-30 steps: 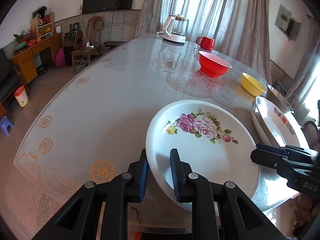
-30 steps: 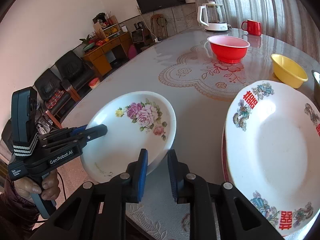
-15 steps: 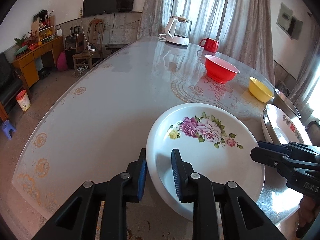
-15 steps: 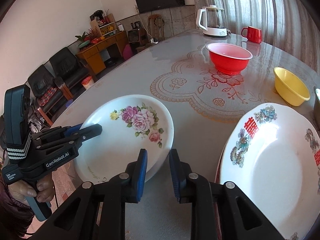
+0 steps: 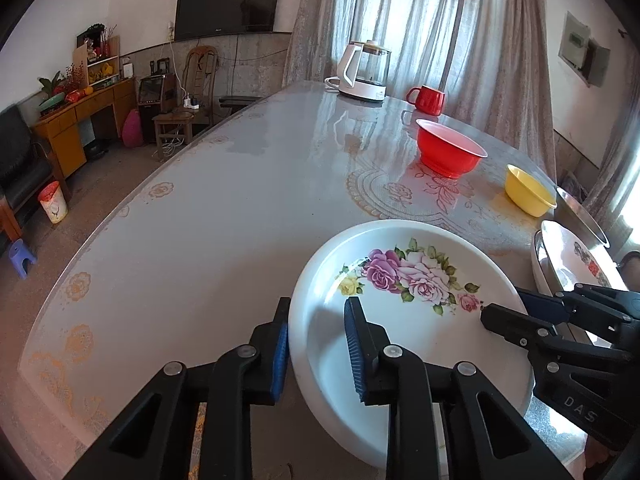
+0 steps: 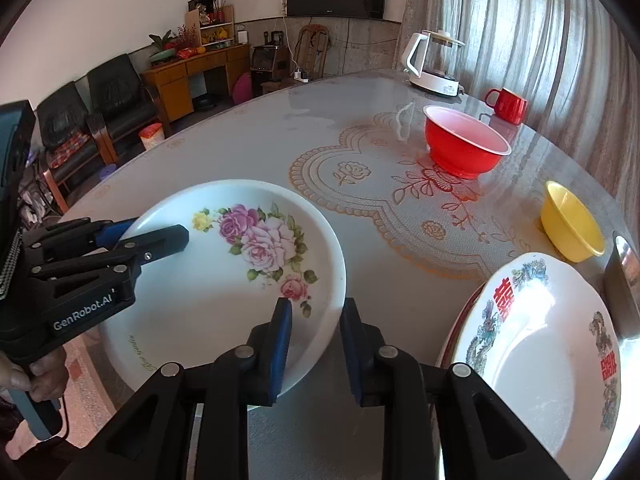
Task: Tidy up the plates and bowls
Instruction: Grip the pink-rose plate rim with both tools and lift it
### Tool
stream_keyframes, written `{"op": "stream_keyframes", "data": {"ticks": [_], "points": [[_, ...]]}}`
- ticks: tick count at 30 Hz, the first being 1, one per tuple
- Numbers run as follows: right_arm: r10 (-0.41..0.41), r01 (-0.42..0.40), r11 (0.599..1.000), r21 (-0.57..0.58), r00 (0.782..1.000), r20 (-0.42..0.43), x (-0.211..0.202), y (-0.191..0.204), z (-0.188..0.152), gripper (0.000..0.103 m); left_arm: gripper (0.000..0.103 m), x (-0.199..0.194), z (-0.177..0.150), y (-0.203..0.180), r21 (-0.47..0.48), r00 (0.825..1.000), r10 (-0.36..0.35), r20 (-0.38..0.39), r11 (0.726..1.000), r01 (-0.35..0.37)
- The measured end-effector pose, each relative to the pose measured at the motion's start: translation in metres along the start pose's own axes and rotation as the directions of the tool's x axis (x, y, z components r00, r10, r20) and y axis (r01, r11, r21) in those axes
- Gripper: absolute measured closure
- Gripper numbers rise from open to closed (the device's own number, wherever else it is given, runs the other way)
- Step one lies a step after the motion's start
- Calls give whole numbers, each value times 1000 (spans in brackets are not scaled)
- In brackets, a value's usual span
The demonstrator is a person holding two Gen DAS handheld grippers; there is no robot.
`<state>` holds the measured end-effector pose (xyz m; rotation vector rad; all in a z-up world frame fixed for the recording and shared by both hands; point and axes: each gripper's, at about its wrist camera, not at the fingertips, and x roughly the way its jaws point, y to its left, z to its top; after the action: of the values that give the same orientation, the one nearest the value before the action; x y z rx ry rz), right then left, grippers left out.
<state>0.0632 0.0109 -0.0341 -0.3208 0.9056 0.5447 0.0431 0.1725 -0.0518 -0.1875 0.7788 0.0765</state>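
Note:
A white plate with pink roses (image 5: 416, 304) is held between both grippers, lifted above the table's near edge. My left gripper (image 5: 316, 344) is shut on its left rim, one finger inside, one outside. My right gripper (image 6: 316, 344) is shut on its right rim (image 6: 332, 280); it also shows in the left wrist view (image 5: 520, 312). The left gripper shows in the right wrist view (image 6: 152, 236). A white plate with red characters (image 6: 540, 352) lies at the right on a stack. A red bowl (image 6: 464, 148) and a yellow bowl (image 6: 572, 224) stand further back.
A white kettle (image 5: 364, 76) and a red mug (image 5: 428, 100) stand at the table's far end. A steel dish (image 5: 580, 216) lies beyond the plate stack. The glass-topped table (image 5: 224, 208) has a lace mat under it. Chairs and a cabinet stand off to the left.
The rose plate has risen and moved a little away from the plate stack, both grippers moving with it. The table looks further below than before.

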Motion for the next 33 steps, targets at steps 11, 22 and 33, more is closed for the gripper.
{"op": "stream_keyframes", "data": {"ticks": [11, 22, 33], "points": [[27, -27, 1000, -5, 999, -24, 10, -4, 14, 75, 76, 1, 0, -3, -27, 1000, 15, 3, 1000, -15], [42, -41, 996, 75, 999, -11, 10, -17, 20, 90, 84, -13, 4, 3, -81, 999, -26, 38, 996, 29], [61, -60, 998, 31, 996, -63, 24, -14, 32, 78, 83, 1, 0, 0, -51, 1000, 12, 24, 999, -10]]}}
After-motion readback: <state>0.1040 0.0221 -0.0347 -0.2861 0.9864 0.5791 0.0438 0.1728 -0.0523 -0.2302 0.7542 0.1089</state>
